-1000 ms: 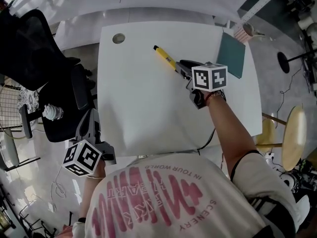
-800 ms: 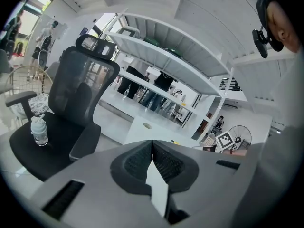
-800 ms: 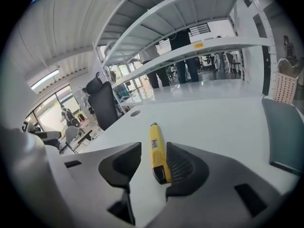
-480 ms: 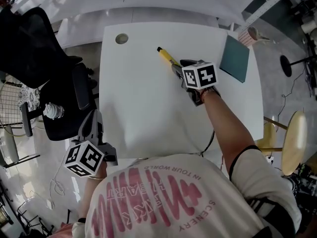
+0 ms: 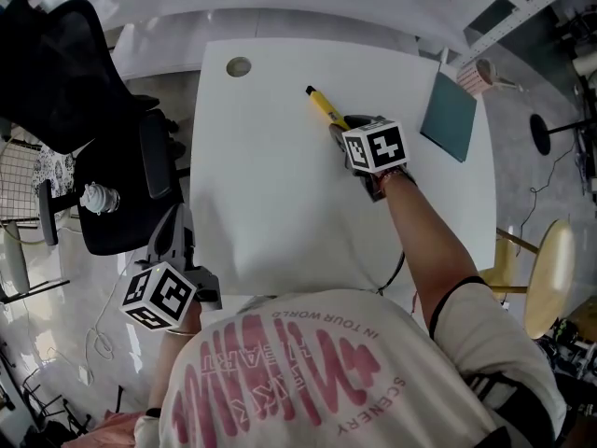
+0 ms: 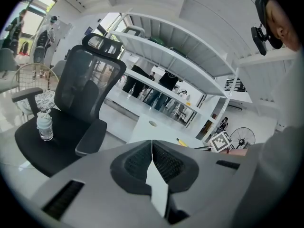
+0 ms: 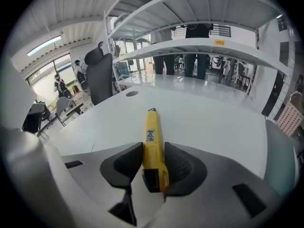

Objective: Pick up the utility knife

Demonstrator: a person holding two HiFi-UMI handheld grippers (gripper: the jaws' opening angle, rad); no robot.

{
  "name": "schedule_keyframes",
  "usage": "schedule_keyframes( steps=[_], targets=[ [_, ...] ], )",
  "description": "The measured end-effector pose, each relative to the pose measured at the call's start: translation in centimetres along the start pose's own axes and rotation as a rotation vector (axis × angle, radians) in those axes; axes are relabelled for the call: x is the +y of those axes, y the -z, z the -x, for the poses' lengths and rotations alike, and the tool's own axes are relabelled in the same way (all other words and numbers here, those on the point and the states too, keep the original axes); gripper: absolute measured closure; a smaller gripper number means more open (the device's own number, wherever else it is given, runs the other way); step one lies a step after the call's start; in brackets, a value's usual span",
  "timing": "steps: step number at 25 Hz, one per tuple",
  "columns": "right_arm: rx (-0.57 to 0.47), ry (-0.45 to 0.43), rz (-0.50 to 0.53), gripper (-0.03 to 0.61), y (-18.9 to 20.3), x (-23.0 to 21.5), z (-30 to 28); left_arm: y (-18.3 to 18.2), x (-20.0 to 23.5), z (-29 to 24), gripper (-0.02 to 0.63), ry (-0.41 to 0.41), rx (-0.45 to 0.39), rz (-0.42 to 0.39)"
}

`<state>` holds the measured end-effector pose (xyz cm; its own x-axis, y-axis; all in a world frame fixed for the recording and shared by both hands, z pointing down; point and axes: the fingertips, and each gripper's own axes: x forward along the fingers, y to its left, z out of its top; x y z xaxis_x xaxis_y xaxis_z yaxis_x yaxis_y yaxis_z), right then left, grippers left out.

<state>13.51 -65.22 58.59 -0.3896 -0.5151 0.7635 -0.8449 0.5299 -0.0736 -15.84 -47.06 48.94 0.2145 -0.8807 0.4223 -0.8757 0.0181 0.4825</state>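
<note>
Here, the utility knife (image 5: 323,105) lies flat on the white table (image 5: 270,203). It sits in the table's far half, nearer the right edge than the left. Its yellow body is slanted so that the dark tip points toward the far left corner.

The right tongs (image 5: 341,127) have just been closing and are clenched on the knife's near end. In the right gripper view both ribbed pads (image 7: 124,167) bear against the sides of the handle, which rests on the table surface.

The left tongs (image 6: 152,151) are held off the table, just beyond its near left corner. Their jaws are pressed together with nothing between them.

A teal mat (image 5: 449,117) lies by the right edge near the far right corner, and a round cable hole (image 5: 238,66) sits close to the far left corner. A black office chair (image 5: 112,157) stands beside the left edge, with a clear bottle (image 5: 98,197) standing on its seat.
</note>
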Motion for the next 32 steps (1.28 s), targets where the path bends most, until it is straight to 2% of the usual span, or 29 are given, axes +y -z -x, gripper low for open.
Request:
schedule_keyframes(
  steps=[20,28,32],
  targets=[
    [0.124,0.055,-0.02,0.436,0.4,0.7,0.0,-1.0,0.7,1.6,0.589,-0.014,-0.029,0.011],
    [0.154,0.088,-0.062,0.437,1.2,1.6,1.5,-1.4,0.5,2.8,0.589,0.008,-0.044,0.006],
    [0.138,0.07,-0.135,0.437,1.7,2.8,2.7,-1.9,0.3,3.7,0.589,0.033,-0.055,0.001]
  ],
)
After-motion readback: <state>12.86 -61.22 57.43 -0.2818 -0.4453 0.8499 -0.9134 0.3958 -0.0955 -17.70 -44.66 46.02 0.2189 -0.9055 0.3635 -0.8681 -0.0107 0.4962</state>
